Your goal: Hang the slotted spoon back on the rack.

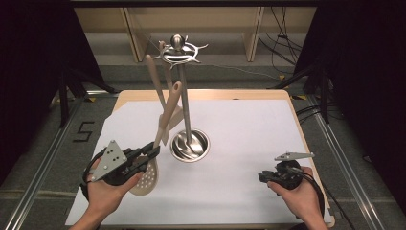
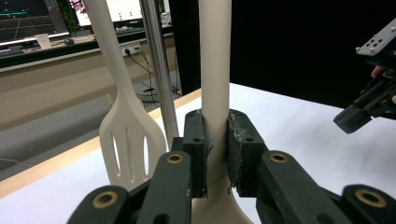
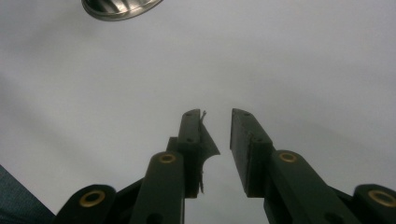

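A: What does the left claw have?

B: It is clenched on the handle of a cream skimmer spoon. In the left gripper view both pads press on the handle from either side, low down where it widens toward the bowl.

A: And where is that spoon?

B: At the near left of the counter, in front of the steel utensil stand. Its perforated bowl sits low beside the person's left hand; the handle leans up and away toward the stand's top ring. Whether the bowl touches the white cover I cannot tell.

A: Anything on the stand?

B: A cream slotted spatula hangs there, its blade down beside the pole, just left of the held handle in the left gripper view.

A: The right claw?

B: Released, with a plain gap between the pads and nothing in it. It is at the near right of the counter, well apart from the stand, pointing at bare white cover; the rim of the stand's base shows at the top of the right gripper view.
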{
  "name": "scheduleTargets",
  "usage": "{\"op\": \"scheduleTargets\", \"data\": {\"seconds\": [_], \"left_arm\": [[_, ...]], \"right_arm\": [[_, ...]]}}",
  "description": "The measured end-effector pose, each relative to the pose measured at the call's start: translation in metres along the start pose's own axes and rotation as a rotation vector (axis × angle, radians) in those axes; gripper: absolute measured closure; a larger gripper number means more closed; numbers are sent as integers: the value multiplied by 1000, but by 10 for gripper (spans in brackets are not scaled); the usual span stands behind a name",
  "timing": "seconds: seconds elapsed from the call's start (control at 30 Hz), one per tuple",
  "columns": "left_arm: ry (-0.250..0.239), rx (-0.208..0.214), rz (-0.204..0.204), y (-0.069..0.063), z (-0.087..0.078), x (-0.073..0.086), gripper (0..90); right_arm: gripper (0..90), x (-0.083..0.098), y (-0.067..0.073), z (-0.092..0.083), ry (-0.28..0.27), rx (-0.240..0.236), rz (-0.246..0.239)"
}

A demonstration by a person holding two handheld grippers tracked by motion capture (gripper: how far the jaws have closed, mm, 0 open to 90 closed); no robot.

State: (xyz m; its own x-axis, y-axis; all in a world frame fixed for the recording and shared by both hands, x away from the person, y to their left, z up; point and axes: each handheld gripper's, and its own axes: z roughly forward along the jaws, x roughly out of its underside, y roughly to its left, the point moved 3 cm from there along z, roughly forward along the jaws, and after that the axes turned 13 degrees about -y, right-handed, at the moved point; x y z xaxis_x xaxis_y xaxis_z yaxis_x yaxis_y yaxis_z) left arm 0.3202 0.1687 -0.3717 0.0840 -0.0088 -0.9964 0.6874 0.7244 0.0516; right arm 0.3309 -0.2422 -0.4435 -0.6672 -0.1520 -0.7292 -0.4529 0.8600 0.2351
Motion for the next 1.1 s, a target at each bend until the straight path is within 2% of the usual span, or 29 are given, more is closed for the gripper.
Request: {"op": "scheduleTargets", "data": {"seconds": [0.1,0.17,0.3,0.4,0.5,0.53,0.67,0.8,0.83,1.1], "left_arm": [[-4,-3,-5,0,0,-1,785],[-6,-3,-3,0,0,-1,785],[-12,-8,-4,0,0,-3,785],[-18,-13,-3,1,1,-4,785],[-27,-23,2,1,1,-6,785],[-25,-14,18,2,1,-8,785],[-24,-20,22,3,1,-8,785],[-28,-27,3,2,3,-8,785],[-27,-26,17,3,3,-8,785],[-29,-40,27,5,3,-12,784]], "right_arm": [[742,0,-1,1,-11,9,-10],[742,0,-1,0,-5,-6,-8],[742,0,0,0,-6,-6,-11],[742,0,-1,0,-11,6,-10],[742,0,0,0,-5,-2,-9],[742,0,0,1,-4,-2,-9],[742,0,-1,1,-5,-7,-12],[742,0,0,1,-7,2,-10],[742,0,0,1,-4,-10,-11],[742,0,-1,1,-7,2,-11]]}}
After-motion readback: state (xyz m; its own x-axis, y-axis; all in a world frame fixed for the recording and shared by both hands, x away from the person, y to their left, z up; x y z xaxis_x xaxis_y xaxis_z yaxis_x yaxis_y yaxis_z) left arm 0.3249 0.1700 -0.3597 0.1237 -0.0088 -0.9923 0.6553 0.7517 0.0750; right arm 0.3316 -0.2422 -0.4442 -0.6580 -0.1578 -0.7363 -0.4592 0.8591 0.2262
